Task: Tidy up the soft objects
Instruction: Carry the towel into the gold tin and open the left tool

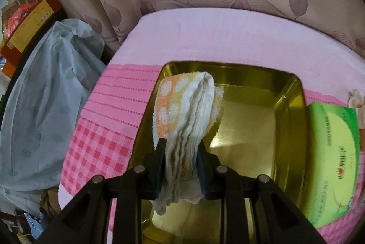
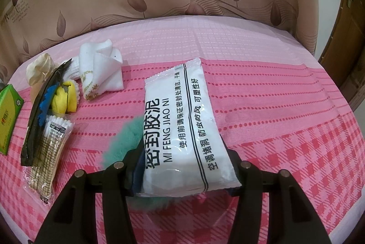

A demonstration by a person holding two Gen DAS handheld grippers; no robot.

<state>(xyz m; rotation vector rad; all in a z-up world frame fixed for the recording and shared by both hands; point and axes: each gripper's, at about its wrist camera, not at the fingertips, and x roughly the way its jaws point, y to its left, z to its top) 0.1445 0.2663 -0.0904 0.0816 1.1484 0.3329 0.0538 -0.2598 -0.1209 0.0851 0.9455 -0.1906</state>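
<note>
In the left wrist view my left gripper (image 1: pixel 181 148) is shut on a folded orange, yellow and white towel (image 1: pixel 186 107). It holds the towel over the left part of a gold metal tin (image 1: pixel 255 120). In the right wrist view my right gripper (image 2: pixel 184 150) is shut on a white sealing-clay packet (image 2: pixel 182 120) with black print, held just above the pink tablecloth (image 2: pixel 273 107). A green fluffy thing (image 2: pixel 124 143) lies under the packet. A white folded cloth (image 2: pixel 100 68) lies at the left.
A green box (image 1: pixel 330 159) stands right of the tin; it also shows in the right wrist view (image 2: pixel 9 116). A cotton-swab pack (image 2: pixel 51 148), a black and blue comb (image 2: pixel 41 107), a yellow lump (image 2: pixel 65 99) and a cream cloth (image 2: pixel 37 68) lie at the left. A pale bag (image 1: pixel 45 102) sits off the table.
</note>
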